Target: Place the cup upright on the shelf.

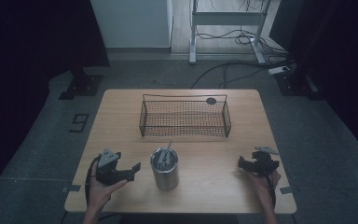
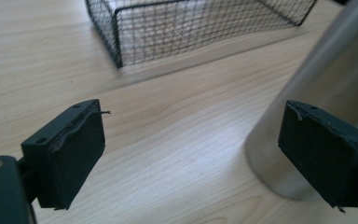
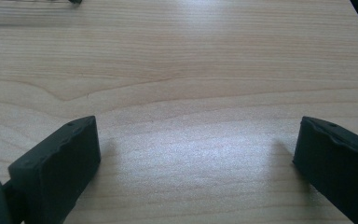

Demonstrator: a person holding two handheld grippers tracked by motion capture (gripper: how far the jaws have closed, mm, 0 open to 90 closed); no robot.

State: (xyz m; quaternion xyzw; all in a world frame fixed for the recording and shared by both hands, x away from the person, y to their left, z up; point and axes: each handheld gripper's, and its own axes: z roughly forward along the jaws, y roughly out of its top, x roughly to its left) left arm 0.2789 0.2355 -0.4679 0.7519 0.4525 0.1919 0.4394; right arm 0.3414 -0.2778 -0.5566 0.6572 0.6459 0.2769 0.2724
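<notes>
On the near half of the wooden table (image 1: 121, 105) stands a steel tumbler (image 1: 164, 169), upright, with a lid and a thin straw rising from it. Beyond it, toward the far edge, sits an empty wire basket (image 1: 185, 117), well apart from the cup. The left gripper (image 1: 129, 171) lies just beside the tumbler on its left, jaws spread wide; in the left gripper view the cup's wall (image 2: 321, 88) fills the right side, with one jaw already in front of it and the other standing over bare wood. The right gripper (image 1: 243, 163) rests near the right edge, well apart from the tumbler, its jaws also wide and over bare wood.

The main risk appears to be the off-centre line-up: if the left jaws close from here, one pad would likely push the smooth, rounded wall sideways rather than pinch it, sliding or tipping the tall cup. Polished metal may also slip in the pads during a lift. A low approach could catch the straw on the basket rim when carried over.
</notes>
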